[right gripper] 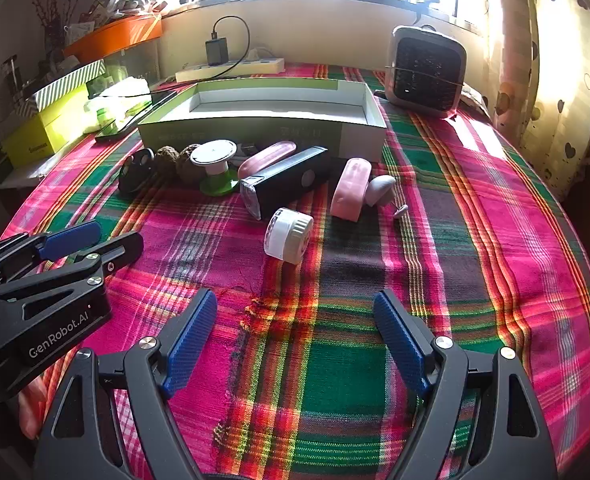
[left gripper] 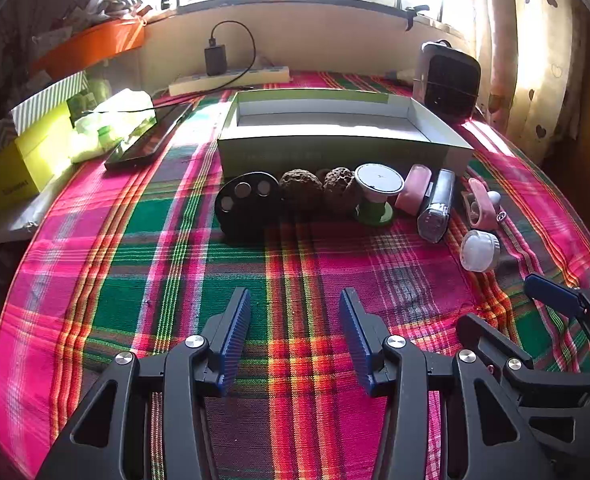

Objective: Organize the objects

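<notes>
"GenRobot.AI" lettering on left gripper (right gripper: 85,242), jaws spread, right gripper (right gripper: 295,312) spread, both empty

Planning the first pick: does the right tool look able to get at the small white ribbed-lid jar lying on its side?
Probably yes. The right tool is open and empty, and only bare plaid cloth lies between it and the small white ribbed-lid jar, which lies apart from its neighbours.

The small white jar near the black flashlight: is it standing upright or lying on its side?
On its side: the white jar rests on the cloth, lid pointing sideways.
</notes>
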The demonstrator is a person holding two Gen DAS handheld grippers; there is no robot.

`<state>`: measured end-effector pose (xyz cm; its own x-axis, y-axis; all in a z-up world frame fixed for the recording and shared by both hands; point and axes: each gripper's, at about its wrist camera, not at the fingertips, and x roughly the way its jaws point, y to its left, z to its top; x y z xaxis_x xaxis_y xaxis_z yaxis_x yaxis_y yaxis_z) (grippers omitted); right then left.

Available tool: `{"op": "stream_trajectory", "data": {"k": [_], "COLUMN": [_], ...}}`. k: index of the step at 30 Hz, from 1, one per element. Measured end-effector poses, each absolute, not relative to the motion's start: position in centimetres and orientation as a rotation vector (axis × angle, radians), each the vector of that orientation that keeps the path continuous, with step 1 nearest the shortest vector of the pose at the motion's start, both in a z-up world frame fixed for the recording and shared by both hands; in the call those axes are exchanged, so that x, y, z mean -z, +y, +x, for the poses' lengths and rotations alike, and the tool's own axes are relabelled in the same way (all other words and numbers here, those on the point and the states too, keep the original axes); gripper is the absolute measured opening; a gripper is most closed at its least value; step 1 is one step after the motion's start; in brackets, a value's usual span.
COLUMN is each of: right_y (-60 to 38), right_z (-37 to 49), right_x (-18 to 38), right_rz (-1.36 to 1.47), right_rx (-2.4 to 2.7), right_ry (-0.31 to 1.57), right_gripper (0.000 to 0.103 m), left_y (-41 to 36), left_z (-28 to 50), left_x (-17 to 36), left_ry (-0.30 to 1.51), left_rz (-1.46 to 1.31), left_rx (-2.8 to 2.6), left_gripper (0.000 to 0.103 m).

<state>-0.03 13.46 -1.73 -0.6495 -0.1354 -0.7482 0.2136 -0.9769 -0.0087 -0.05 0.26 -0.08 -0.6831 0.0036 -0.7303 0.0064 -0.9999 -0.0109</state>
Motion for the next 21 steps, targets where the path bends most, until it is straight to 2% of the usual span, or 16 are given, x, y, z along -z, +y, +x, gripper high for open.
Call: {"op": "stream_trajectory", "data": {"k": [21], "right_y": [13.47], "right_z": [-0.15], "right_x": [1.76], "right_rz": [1.215], "right_rx": [2.706], "right_ry": [0.128], "right_gripper": [0.081], "left_y": [0.26], "left_z": [-0.36], "left_x": [-0.03], "left_ry": [0.017], "left_rz": [1.275], "left_rx": [2.851], "left_gripper": [0.045]}}
